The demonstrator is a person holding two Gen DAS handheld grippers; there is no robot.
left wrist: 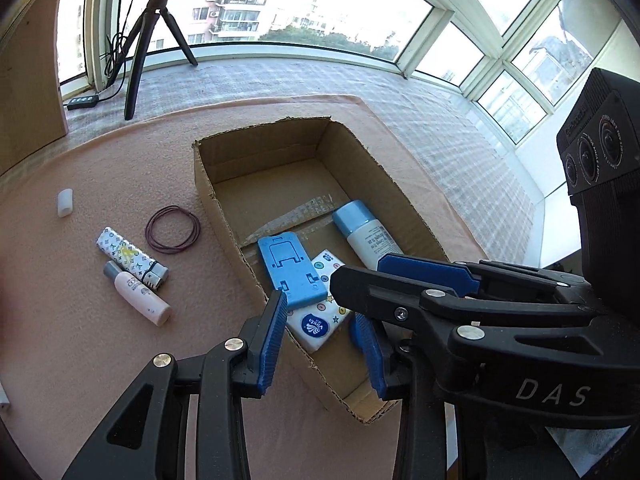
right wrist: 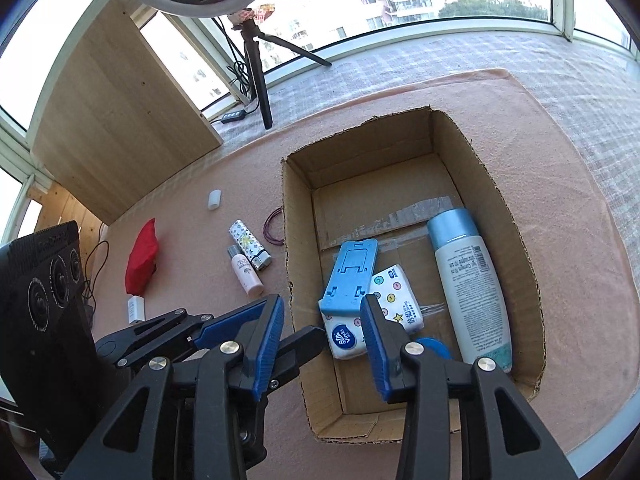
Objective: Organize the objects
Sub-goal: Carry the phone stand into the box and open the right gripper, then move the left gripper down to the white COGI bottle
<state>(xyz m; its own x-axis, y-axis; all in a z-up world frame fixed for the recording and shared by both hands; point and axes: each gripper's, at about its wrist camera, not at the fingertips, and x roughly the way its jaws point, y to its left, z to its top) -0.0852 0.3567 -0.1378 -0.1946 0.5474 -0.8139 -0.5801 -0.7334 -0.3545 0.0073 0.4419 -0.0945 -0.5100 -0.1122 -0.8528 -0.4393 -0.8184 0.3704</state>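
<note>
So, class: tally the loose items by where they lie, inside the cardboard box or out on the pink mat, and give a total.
Inside the cardboard box: 3 (blue phone stand, tissue pack, lotion bottle)
On the pink mat: 6 (white cap, hair ties, patterned lighter, small pink bottle, red pouch, small white block)
Total: 9

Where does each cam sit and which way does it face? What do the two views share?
Left wrist: on the left tongs, facing the open brown cardboard box from its left; own open blue fingers and the right tongs show.
Right wrist: on the right tongs, looking down into the box; the left tongs show at lower left.
Shared: box, blue plastic phone stand, white blue-capped bottle.
</note>
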